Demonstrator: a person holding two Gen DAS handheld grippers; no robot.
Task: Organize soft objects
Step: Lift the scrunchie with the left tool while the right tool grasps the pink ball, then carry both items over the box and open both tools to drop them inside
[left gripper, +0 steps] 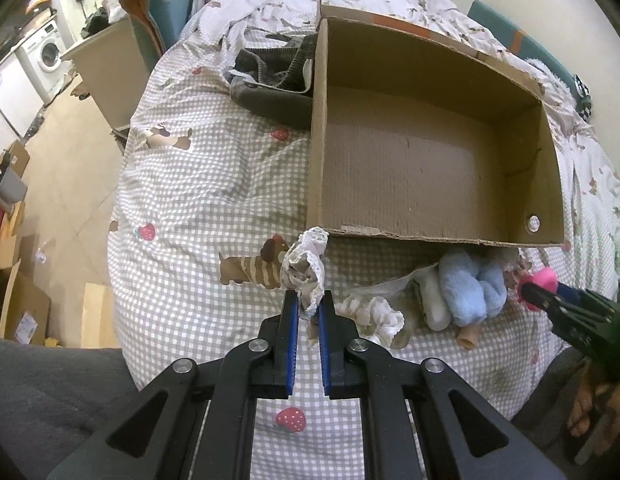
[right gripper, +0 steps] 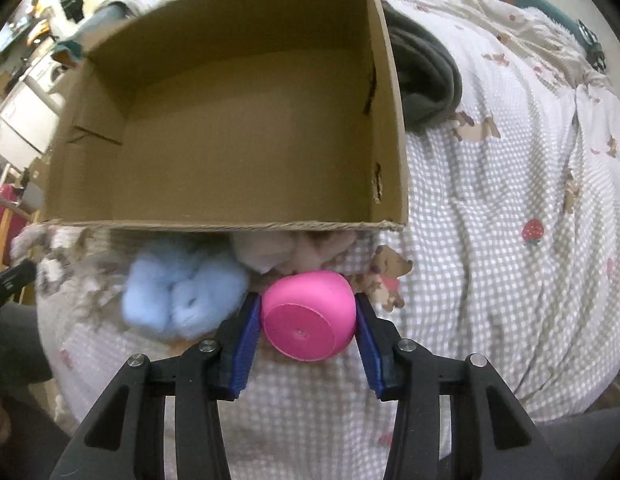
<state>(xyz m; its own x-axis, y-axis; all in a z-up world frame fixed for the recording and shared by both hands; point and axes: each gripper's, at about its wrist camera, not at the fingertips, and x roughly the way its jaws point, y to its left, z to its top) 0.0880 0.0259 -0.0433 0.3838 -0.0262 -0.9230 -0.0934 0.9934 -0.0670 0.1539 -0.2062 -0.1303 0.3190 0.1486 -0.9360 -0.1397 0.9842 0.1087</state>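
Observation:
An open cardboard box (left gripper: 390, 236) stands on the checked bedspread, and nothing lies inside it; it fills the top of the right wrist view (right gripper: 229, 222). My left gripper (left gripper: 308, 304) is shut on a beige lace-trimmed cloth (left gripper: 303, 268), held just before the box's near left corner. My right gripper (right gripper: 307, 304) is shut on a pink soft cup-shaped toy (right gripper: 310, 316) in front of the box; it also shows at the right edge of the left wrist view (left gripper: 538, 292). A light-blue plush (right gripper: 181, 296) and white soft items (left gripper: 374, 314) lie along the box's near wall.
Dark grey clothing (left gripper: 269, 80) is heaped behind the box's left side and shows beside its right wall in the right wrist view (right gripper: 426, 76). The bed edge drops to a tiled floor (left gripper: 61, 176) on the left, with boxes and a washing machine (left gripper: 45, 54) beyond.

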